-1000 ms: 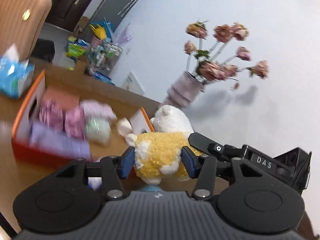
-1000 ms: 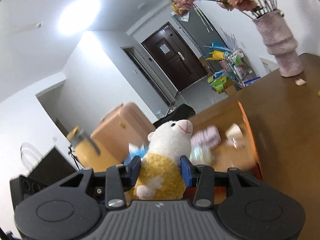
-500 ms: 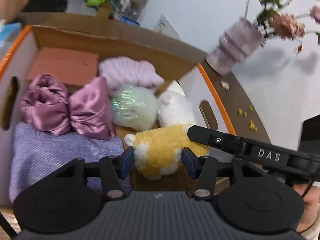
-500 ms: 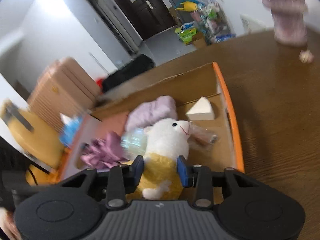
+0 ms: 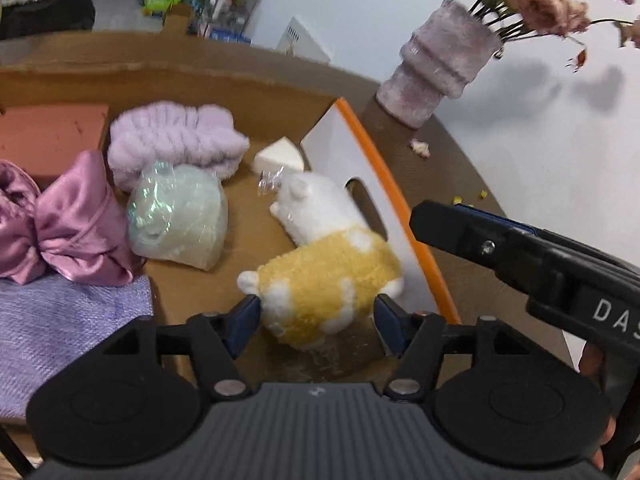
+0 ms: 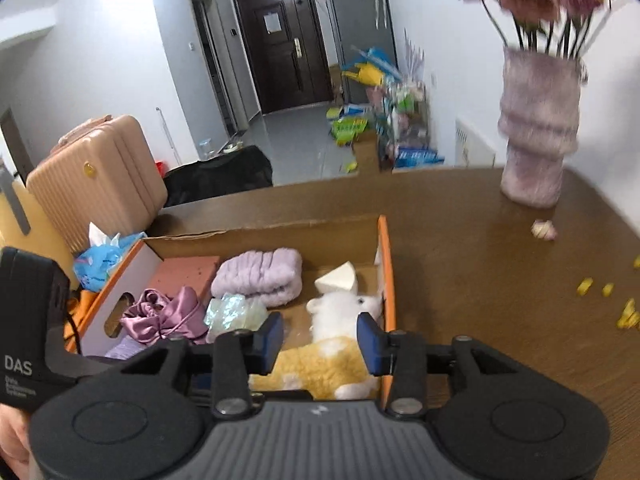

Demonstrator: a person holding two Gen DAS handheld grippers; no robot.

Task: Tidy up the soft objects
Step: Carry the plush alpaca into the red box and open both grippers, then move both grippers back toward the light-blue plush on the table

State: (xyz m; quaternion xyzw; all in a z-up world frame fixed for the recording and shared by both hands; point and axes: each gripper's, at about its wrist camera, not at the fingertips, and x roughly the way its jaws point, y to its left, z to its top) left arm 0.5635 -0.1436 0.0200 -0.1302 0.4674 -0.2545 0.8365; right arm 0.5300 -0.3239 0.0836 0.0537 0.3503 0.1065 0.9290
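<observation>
A yellow and white plush sheep point(image 5: 328, 268) lies on the floor of the cardboard box point(image 5: 352, 132), by its right wall; it also shows in the right wrist view point(image 6: 320, 364). My left gripper point(image 5: 318, 316) is open, its pads just beside the sheep's yellow body. My right gripper point(image 6: 320, 338) is open and raised above the sheep, clear of it. The box point(image 6: 386, 280) also holds a lilac headband point(image 5: 172, 140), a pink satin bow point(image 5: 68, 224), a pale green wrapped ball point(image 5: 178, 216), a white sponge wedge point(image 5: 280, 158), a terracotta block point(image 5: 52, 132) and a purple cloth point(image 5: 60, 328).
A fuzzy pink vase point(image 6: 540, 136) of dried roses stands on the brown table point(image 6: 500, 300) right of the box. Yellow crumbs point(image 6: 608, 300) lie on the table. A tissue pack point(image 6: 104, 256) and a pink suitcase point(image 6: 96, 176) are beyond the box's left end.
Both grippers carried the sheep down into the box, then opened and let it go. The sheep now lies on the box floor. The right gripper has drawn back above it.
</observation>
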